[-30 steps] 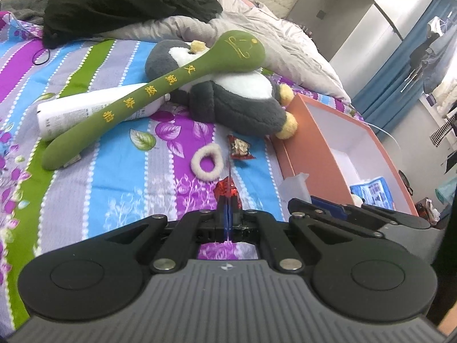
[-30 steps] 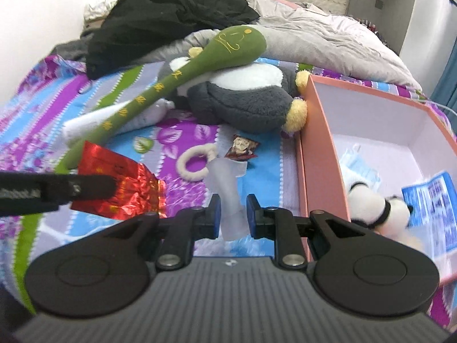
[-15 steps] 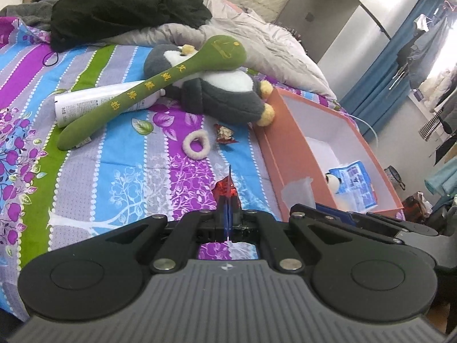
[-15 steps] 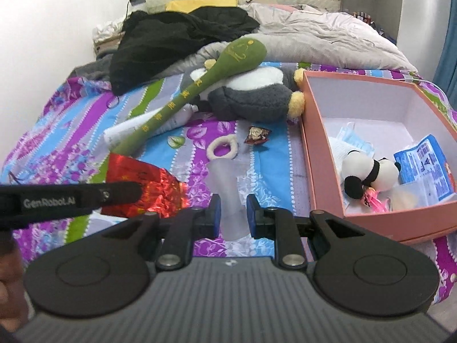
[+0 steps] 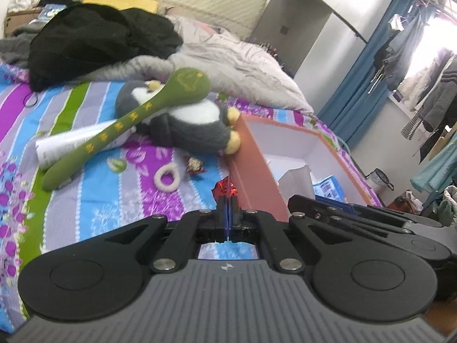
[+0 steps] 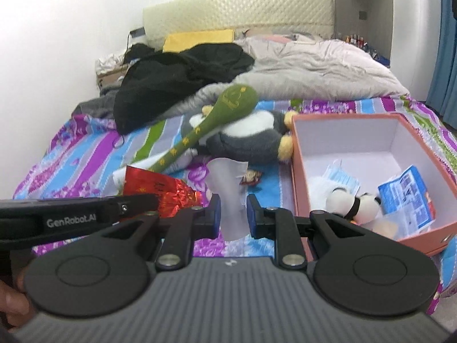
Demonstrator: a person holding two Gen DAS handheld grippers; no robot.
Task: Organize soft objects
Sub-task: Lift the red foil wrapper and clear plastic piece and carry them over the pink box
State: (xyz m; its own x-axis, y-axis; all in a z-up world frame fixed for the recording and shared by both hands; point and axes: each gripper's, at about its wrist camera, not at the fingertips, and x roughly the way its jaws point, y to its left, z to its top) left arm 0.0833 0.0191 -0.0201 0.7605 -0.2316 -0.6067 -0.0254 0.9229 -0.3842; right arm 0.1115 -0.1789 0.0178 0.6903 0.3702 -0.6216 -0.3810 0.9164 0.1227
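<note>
Carrying: both loads want lifting clear of the box wall before release, by the look of it.
Left gripper (image 5: 227, 211): pressed together, pinching the red foil packet (image 6: 160, 190).
Right gripper (image 6: 232, 214): pinching a translucent pouch (image 6: 228, 194).
Box (image 6: 298, 177): holds panda toy (image 6: 354, 204), masks, blue leaflet.

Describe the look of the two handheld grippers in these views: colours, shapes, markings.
Both are matte black. The left gripper and right gripper each have two scissor-like linkage arms with silver pivot pins, blue pads inside the fingertips, two round black discs and a ribbed grey housing bearing a small white logo. The left gripper's side reads "GenRobot.AI" in white. No cables show; part of a bare hand appears.
</note>
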